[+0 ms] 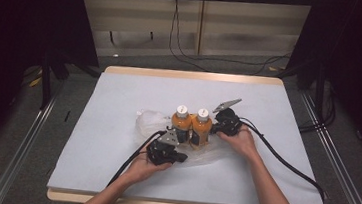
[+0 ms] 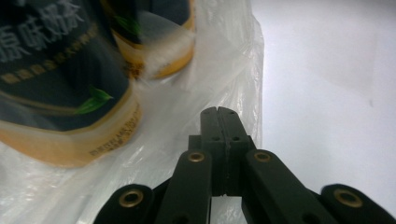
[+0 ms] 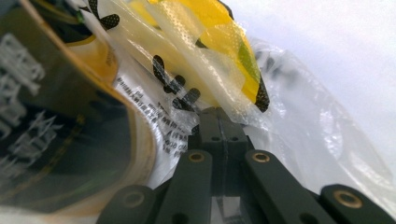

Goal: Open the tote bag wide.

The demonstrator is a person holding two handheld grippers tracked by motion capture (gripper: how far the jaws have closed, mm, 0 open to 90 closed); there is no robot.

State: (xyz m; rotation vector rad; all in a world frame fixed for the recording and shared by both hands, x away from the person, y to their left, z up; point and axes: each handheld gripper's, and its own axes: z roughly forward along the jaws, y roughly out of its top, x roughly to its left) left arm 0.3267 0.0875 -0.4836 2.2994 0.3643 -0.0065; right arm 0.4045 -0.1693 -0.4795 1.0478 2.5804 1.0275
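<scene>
We see two orange bottles (image 1: 192, 125) standing upright, side by side, mid-worktop (image 1: 119, 101) on a clear plastic bag (image 1: 149, 121). Our left tool (image 2: 218, 112) is clenched, apparently pinching the bag's film beside the bottles. Our right tool (image 3: 218, 112) is likewise clenched against bag film at the right bottle's base.

A pale grey rectangular mat (image 1: 116, 126) covers the light wooden table (image 1: 191, 75), while black cables (image 1: 184, 52) trail across the grey floor (image 1: 222, 66) behind it, beneath a cream wall (image 1: 247, 23).
</scene>
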